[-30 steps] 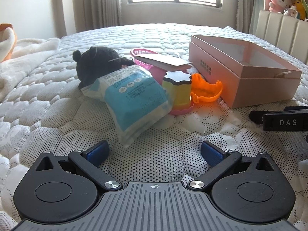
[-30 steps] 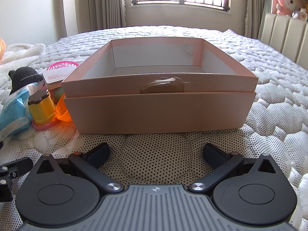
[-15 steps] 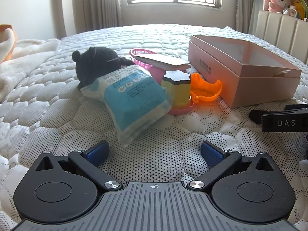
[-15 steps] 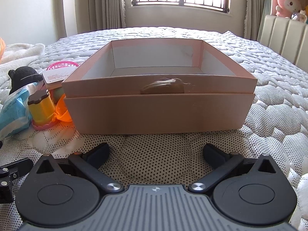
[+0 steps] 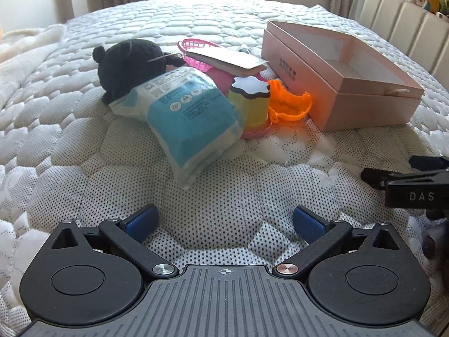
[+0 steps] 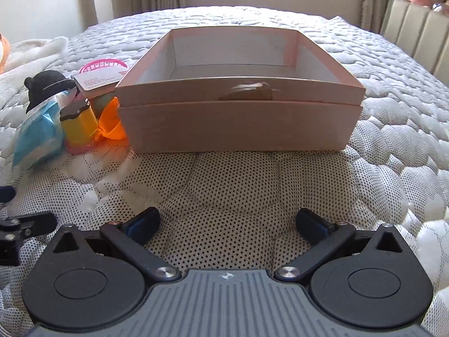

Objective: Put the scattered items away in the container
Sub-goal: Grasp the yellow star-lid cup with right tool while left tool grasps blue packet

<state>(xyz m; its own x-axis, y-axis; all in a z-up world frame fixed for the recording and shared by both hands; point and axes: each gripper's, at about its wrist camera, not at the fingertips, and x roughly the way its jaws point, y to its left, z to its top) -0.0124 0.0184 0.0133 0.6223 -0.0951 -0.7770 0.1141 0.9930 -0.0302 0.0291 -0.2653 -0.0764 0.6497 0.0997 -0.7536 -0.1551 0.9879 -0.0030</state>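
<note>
On a quilted mattress [image 5: 84,129], the left gripper [image 5: 224,220] hovers low with jaws spread wide, empty. Ahead, from left: a black plush toy [image 5: 132,61], a blue-and-white packet [image 5: 193,118] whose long axis runs toward the camera, a yellow cup [image 5: 249,101], an orange piece [image 5: 289,104], then the open pink box [image 5: 350,84], empty. The right gripper [image 6: 227,221], also wide and empty, faces the box's long front wall. Since a second ago both cameras tilt lower; the items sit unmoved.
</note>
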